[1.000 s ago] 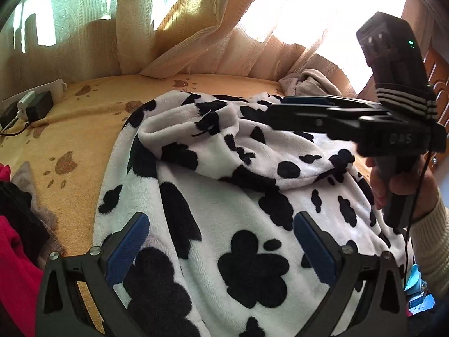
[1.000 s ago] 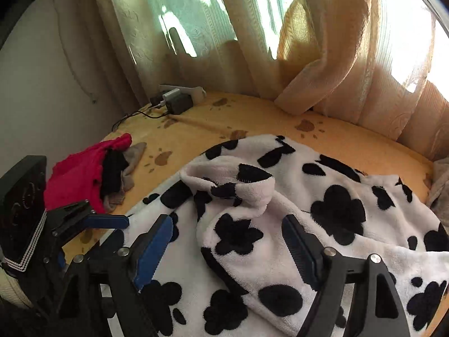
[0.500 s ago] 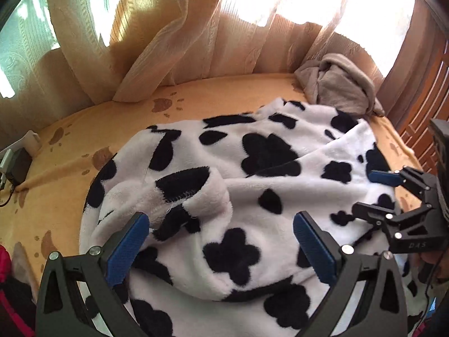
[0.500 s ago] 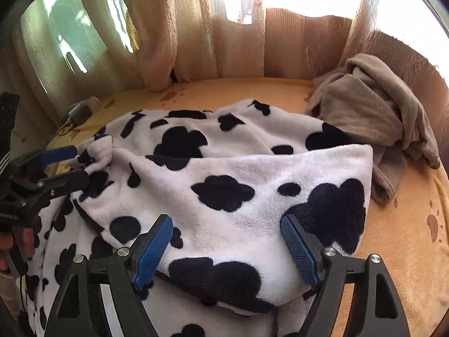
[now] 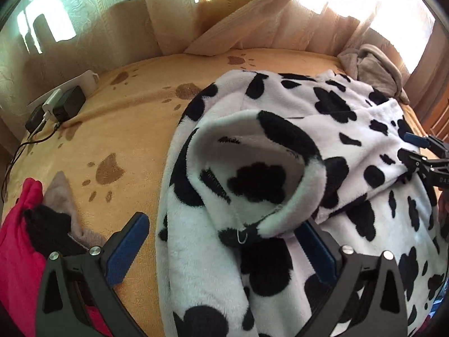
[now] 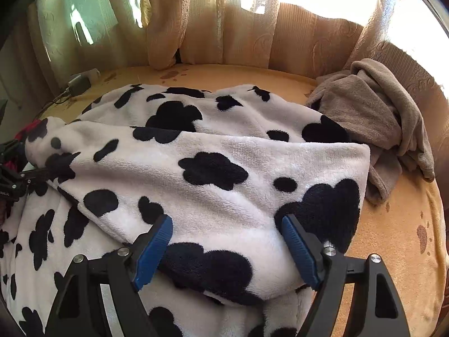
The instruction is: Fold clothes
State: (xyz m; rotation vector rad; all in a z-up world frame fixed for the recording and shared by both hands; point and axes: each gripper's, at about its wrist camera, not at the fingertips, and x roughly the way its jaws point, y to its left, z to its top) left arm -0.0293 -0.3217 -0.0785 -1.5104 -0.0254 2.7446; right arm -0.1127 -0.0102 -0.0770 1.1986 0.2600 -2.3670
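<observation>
The left gripper (image 5: pixel 221 248) is showing matte black angular arms, each carrying a ribbed blue pad (image 5: pixel 127 248) on its inner face and two silver screw heads beside that pad. The right gripper (image 6: pixel 226 248) is looking the same: black frame, ribbed blue pads (image 6: pixel 299 248), silver screws near them. Seen from the left wrist, the right gripper (image 5: pixel 421 154) is showing a blue tip and faint white lettering on its black body, too small to read.
</observation>
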